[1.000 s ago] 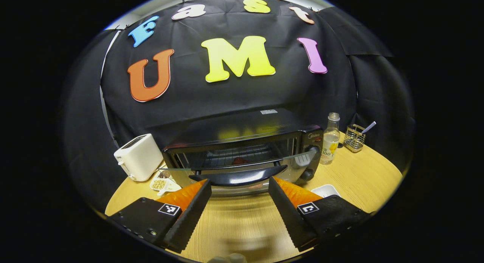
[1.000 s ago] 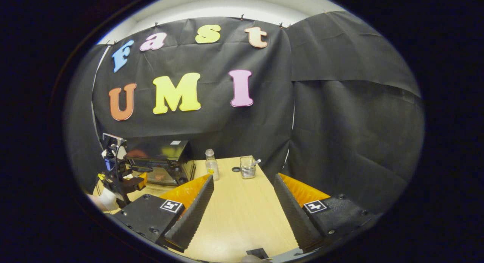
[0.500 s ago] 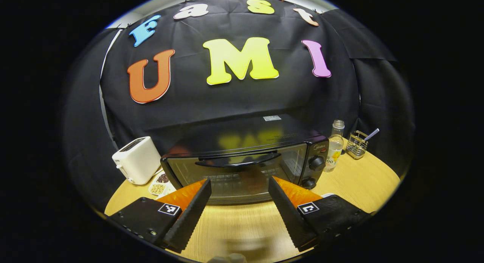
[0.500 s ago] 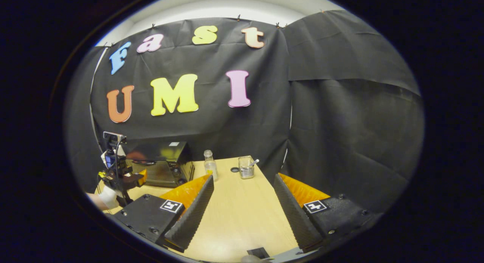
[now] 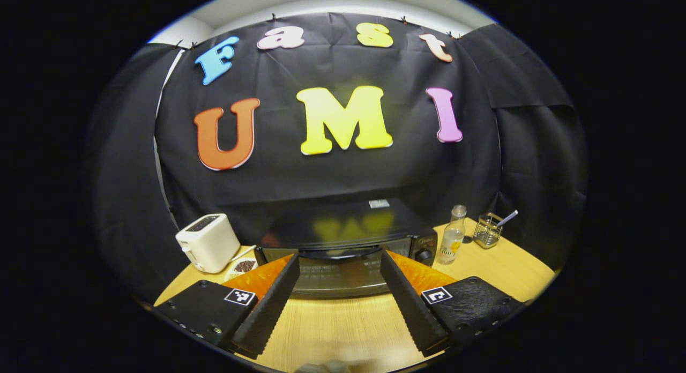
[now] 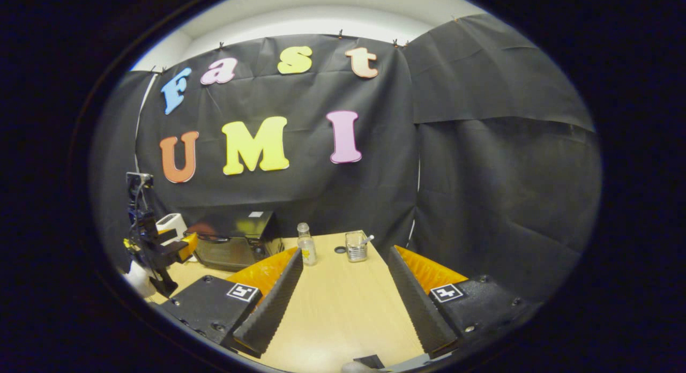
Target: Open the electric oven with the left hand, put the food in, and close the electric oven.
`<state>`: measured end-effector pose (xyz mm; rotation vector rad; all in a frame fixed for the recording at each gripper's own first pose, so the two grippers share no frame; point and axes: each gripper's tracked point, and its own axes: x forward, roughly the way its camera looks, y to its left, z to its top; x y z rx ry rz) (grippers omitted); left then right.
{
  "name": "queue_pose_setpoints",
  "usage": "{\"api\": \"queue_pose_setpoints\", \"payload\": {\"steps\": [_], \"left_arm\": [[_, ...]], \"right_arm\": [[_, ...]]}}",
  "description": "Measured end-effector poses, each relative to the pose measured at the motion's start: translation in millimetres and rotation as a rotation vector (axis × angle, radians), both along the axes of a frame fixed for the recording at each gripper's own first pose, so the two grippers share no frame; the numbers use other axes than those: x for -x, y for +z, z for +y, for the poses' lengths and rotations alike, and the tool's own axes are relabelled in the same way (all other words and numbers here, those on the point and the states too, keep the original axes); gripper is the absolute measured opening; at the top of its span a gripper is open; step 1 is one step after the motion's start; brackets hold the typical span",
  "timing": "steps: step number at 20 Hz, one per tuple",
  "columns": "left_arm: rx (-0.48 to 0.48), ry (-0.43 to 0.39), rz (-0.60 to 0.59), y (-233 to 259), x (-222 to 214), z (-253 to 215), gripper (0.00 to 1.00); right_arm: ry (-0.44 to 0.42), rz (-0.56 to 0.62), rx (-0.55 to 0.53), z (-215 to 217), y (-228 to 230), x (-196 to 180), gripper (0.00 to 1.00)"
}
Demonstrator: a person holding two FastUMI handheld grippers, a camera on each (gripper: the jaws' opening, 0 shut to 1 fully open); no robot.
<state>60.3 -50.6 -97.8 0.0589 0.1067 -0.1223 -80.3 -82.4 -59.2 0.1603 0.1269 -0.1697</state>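
Observation:
The black electric oven (image 5: pixel 343 255) stands at the back of the wooden table (image 5: pixel 343 330) with its glass door up and shut; the food inside is hidden. My left gripper (image 5: pixel 337 303) hangs open in front of the oven, a short way back from the door, holding nothing. In the right gripper view the oven (image 6: pixel 233 244) sits far left, and the left gripper (image 6: pixel 161 250) with a gloved hand (image 6: pixel 134 279) is beside it. My right gripper (image 6: pixel 343 303) is open over bare table (image 6: pixel 337 319), well to the right of the oven.
A white toaster (image 5: pixel 208 242) and a small dish of seeds (image 5: pixel 244 266) stand left of the oven. A clear bottle (image 5: pixel 451 241) and a wire holder (image 5: pixel 489 230) stand to its right. Black cloth walls close the table on the back and right.
The oven door swung up from half open to fully shut. My left gripper then drew back and rose away from the oven. The right gripper barely moved.

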Motion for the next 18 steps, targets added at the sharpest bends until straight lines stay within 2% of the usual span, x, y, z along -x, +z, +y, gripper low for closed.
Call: {"api": "queue_pose_setpoints", "payload": {"steps": [4,8,14,18], "left_arm": [[0.030,0.035,-0.105,67.6,65.8,14.4,0.96],[0.053,0.116,-0.162,108.9,137.9,37.2,0.96],[0.055,0.233,-0.171,125.9,231.4,56.9,0.96],[0.045,0.244,-0.145,122.7,256.5,59.2,0.96]], "right_arm": [[0.050,-0.062,0.024,-11.7,22.3,11.5,1.00],[0.101,-0.119,0.043,-23.7,45.6,29.4,1.00],[0.186,-0.157,0.058,-21.2,49.4,54.1,1.00],[0.225,-0.156,0.068,-5.4,51.5,66.4,1.00]]}}
